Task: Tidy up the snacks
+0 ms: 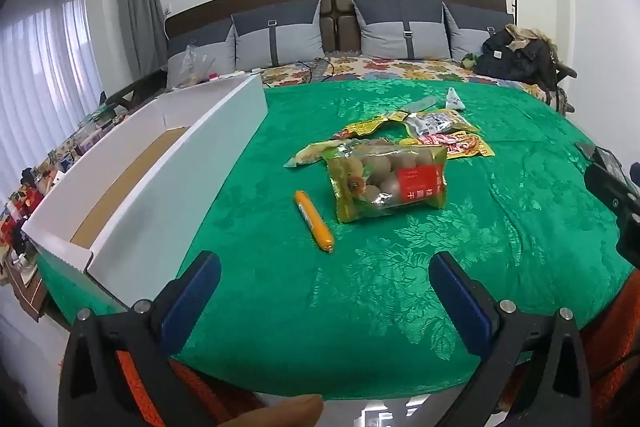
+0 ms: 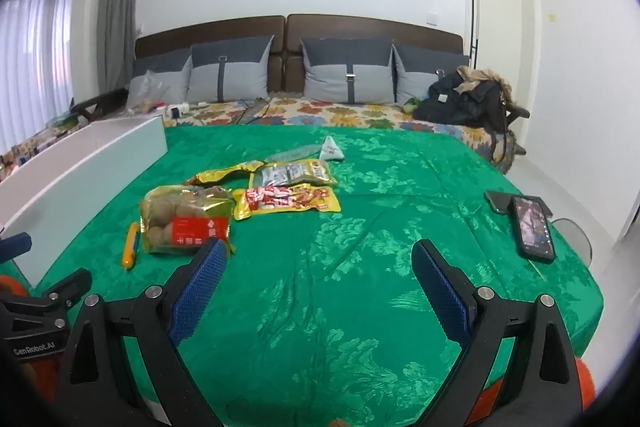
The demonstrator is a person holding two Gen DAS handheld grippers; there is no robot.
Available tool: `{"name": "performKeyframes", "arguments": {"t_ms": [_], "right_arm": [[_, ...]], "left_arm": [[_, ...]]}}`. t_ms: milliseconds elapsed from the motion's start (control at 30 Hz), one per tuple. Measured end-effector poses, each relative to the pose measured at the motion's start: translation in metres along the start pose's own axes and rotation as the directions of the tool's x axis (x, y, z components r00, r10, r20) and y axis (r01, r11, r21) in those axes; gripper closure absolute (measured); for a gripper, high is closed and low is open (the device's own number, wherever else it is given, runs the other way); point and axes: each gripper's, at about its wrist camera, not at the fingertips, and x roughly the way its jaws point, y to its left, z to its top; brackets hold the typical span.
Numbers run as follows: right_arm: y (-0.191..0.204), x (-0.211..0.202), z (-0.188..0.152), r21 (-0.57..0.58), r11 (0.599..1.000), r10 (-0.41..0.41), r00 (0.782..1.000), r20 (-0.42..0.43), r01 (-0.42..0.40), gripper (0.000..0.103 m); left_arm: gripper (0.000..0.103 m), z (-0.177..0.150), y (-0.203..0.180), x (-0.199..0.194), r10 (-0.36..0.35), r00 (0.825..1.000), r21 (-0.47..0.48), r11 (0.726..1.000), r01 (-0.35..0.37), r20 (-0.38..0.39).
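Note:
Several snack packs lie on a green cloth (image 1: 360, 287). A clear bag of round brown snacks with a red label (image 1: 388, 181) (image 2: 186, 223) lies in the middle. An orange sausage stick (image 1: 314, 221) (image 2: 131, 245) lies just left of it. Behind are yellow packs (image 1: 448, 143) (image 2: 286, 201), a silver-and-yellow pack (image 2: 294, 173) and a small white triangular pack (image 1: 454, 99) (image 2: 331, 149). A long white box (image 1: 168, 183) (image 2: 80, 167) stands open at the left. My left gripper (image 1: 324, 269) is open and empty, near the sausage. My right gripper (image 2: 320, 255) is open and empty, right of the bag.
Two phones (image 2: 534, 223) lie at the cloth's right edge. Grey pillows (image 2: 348, 75) and a dark jacket (image 2: 468, 99) sit at the bed's head. A cluttered side surface (image 1: 48, 171) runs along the left beyond the box.

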Motion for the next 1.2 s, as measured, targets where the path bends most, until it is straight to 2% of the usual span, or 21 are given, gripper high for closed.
{"name": "performKeyframes", "arguments": {"t_ms": [200,567,1200], "right_arm": [[0.002,0.0,-0.001,-0.028,0.999,-0.04,0.999,0.034,0.041,0.007],[0.01,0.001,-0.004,-0.085,0.995,-0.043,0.997,0.071,0.049,0.007],[0.011,0.011,-0.011,-0.082,0.997,0.01,1.0,0.016,-0.008,0.007]], "left_arm": [[0.0,-0.004,-0.003,0.001,0.015,1.0,0.016,1.0,-0.016,0.014],[0.0,-0.007,0.0,0.011,0.042,0.999,0.013,0.999,-0.042,-0.001],[0.0,-0.011,-0.003,0.023,0.068,0.997,0.038,0.997,-0.067,-0.021]]}}
